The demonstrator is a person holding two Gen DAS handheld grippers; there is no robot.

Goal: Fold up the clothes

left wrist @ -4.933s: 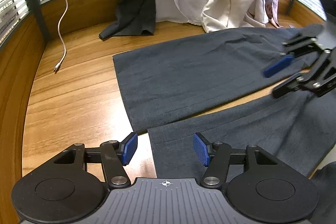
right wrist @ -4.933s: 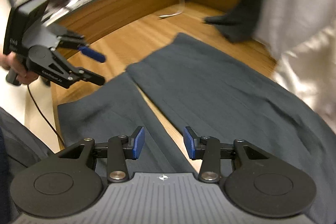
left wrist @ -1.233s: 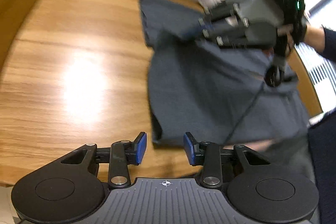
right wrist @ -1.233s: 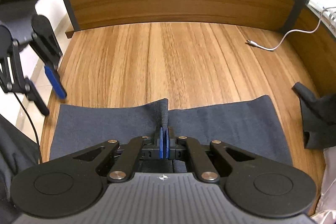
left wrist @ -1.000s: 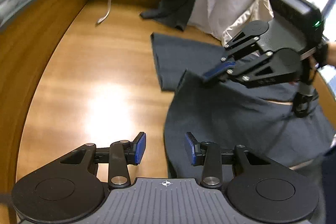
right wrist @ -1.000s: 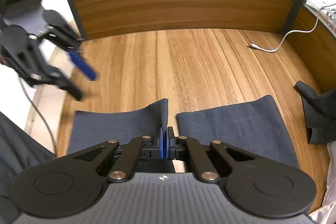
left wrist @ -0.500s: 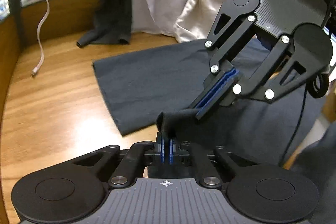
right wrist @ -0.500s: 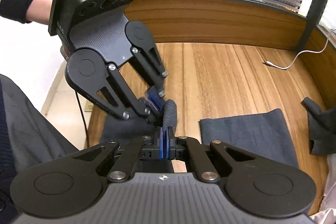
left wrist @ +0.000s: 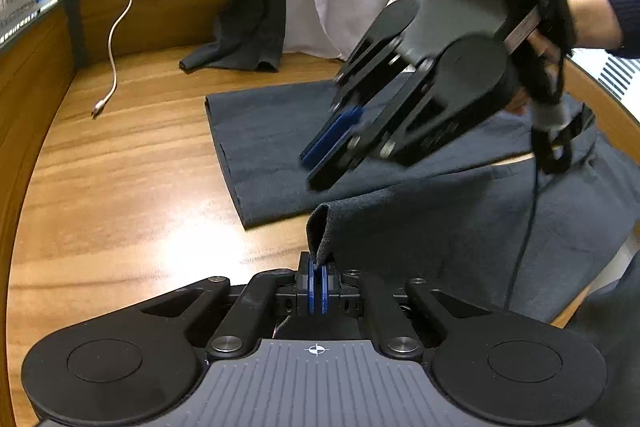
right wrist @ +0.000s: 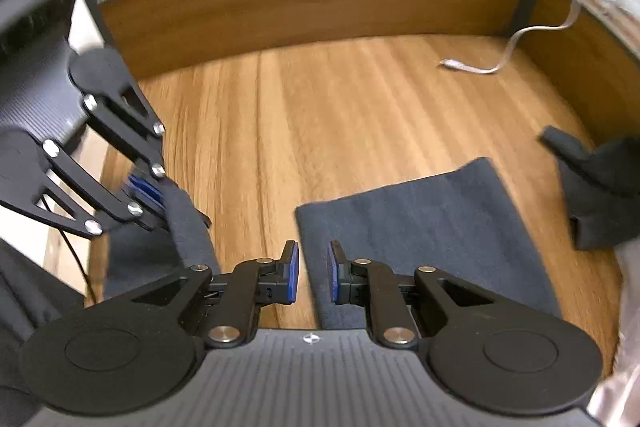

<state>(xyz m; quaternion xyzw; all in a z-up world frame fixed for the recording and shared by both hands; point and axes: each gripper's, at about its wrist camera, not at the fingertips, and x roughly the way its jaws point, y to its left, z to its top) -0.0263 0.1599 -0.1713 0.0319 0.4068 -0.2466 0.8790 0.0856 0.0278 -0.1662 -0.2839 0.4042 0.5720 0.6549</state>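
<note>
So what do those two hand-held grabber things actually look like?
Both grippers, left and right, are black linkage arms with silver rivets, blue pads and a ribbed grey body. The right one shows a green light and a dangling black cable; a dark sleeve sits behind it.

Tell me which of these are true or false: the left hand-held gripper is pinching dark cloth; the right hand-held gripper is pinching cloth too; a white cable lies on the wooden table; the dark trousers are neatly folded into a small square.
1. The left hand-held gripper pinches the dark trousers: true, a corner of one leg is clamped between its blue pads.
2. The right hand-held gripper pinches cloth too: false, its jaws have just been opening and nothing is between them.
3. A white cable lies on the wooden table: true.
4. The trousers are folded into a small square: false, both legs lie spread out.
</note>
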